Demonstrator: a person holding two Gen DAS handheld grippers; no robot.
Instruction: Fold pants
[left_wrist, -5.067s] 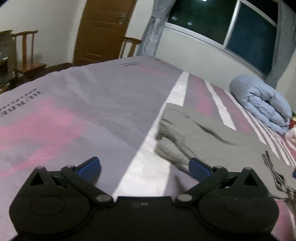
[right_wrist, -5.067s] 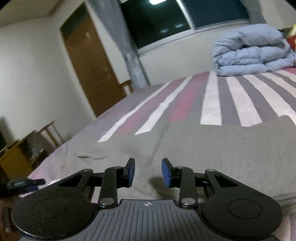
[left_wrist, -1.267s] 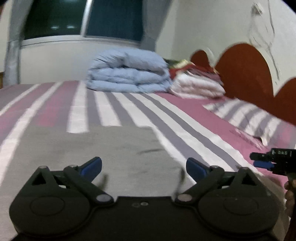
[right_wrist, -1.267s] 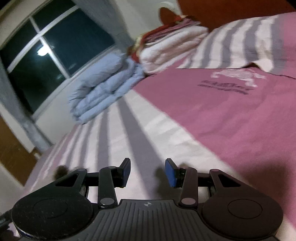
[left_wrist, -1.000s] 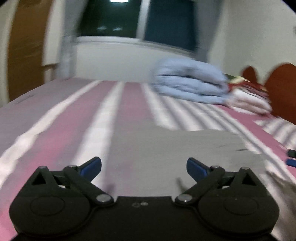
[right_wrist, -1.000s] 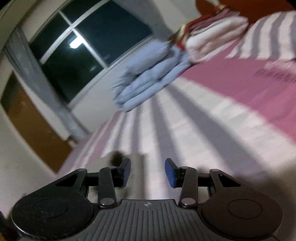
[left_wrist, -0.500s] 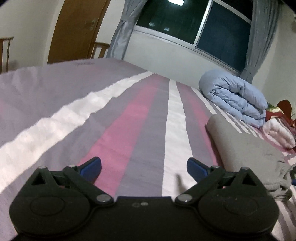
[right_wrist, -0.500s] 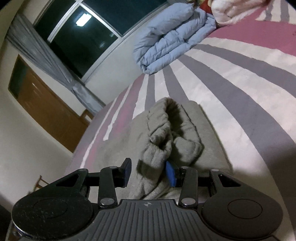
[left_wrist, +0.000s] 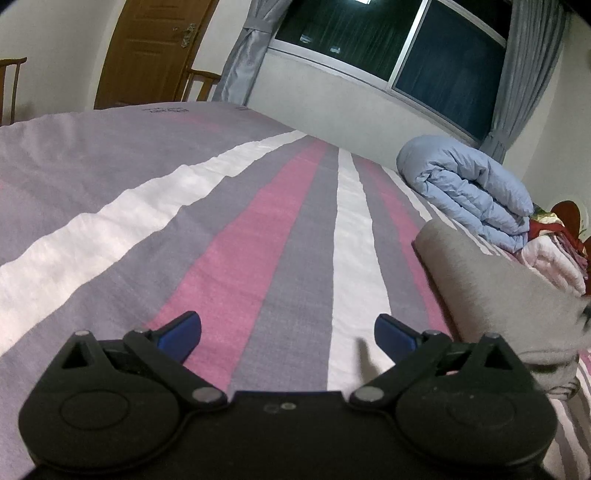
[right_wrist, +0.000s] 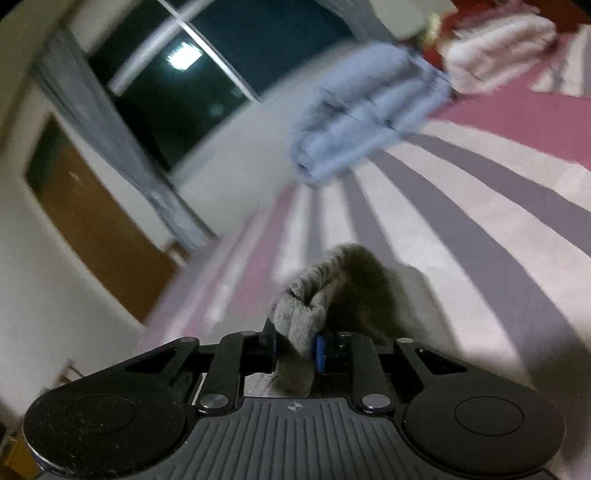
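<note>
Grey pants (right_wrist: 332, 295), one bunched edge pinched in your right tongs (right_wrist: 295, 345) at 6 o'clock, rest lying on the striped bed (left_wrist: 236, 229); left tongs (left_wrist: 288, 332) spread wide, empty, pants at 3 o'clock; step: carrying a fold over; next, lay it flat.

The pants (left_wrist: 491, 291) are plain grey. The bed (left_wrist: 229, 236) has a cover with stripes of pink, grey and white. The folded duvet (left_wrist: 469, 188) is light blue. Both grippers are black with blue pads (left_wrist: 181, 328). The door (left_wrist: 147, 48) is brown.
</note>
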